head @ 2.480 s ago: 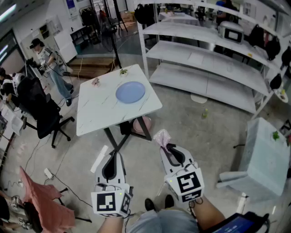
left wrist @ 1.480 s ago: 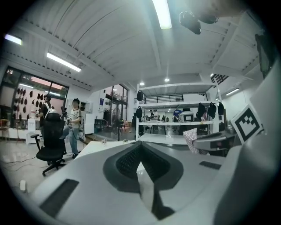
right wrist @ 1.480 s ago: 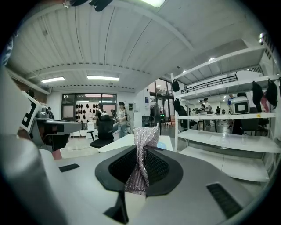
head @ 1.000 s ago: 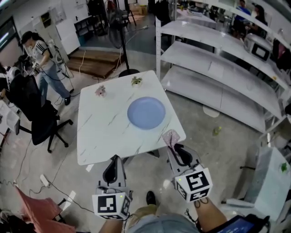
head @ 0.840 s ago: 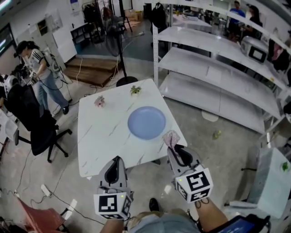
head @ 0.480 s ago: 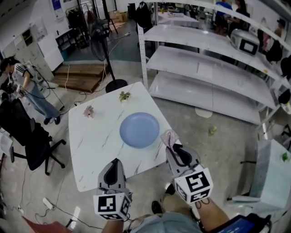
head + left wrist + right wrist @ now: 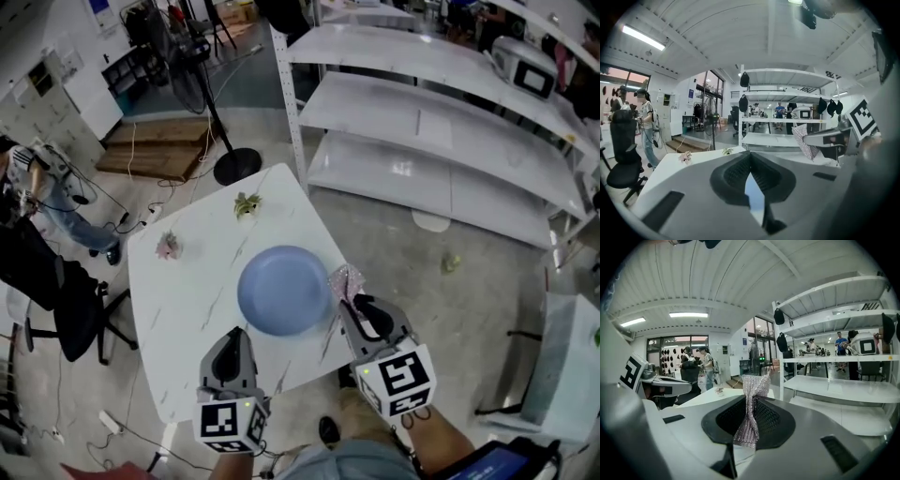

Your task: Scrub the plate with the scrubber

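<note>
Blue plate (image 7: 282, 290) flat on white table (image 7: 178, 309), right gripper (image 7: 351, 298) just beside plate's right rim, jaws clamped on silvery mesh scrubber (image 7: 345, 279), left gripper (image 7: 235, 336) near plate's lower-left rim, jaws pressed together, nothing between them.

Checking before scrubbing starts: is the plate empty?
Empty: the plate shows a bare blue face, lying flat on the table.

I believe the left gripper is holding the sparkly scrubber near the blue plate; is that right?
Not quite: it is the right gripper that holds the scrubber near the blue plate, as the right gripper view shows; the left gripper is shut and empty.
</note>
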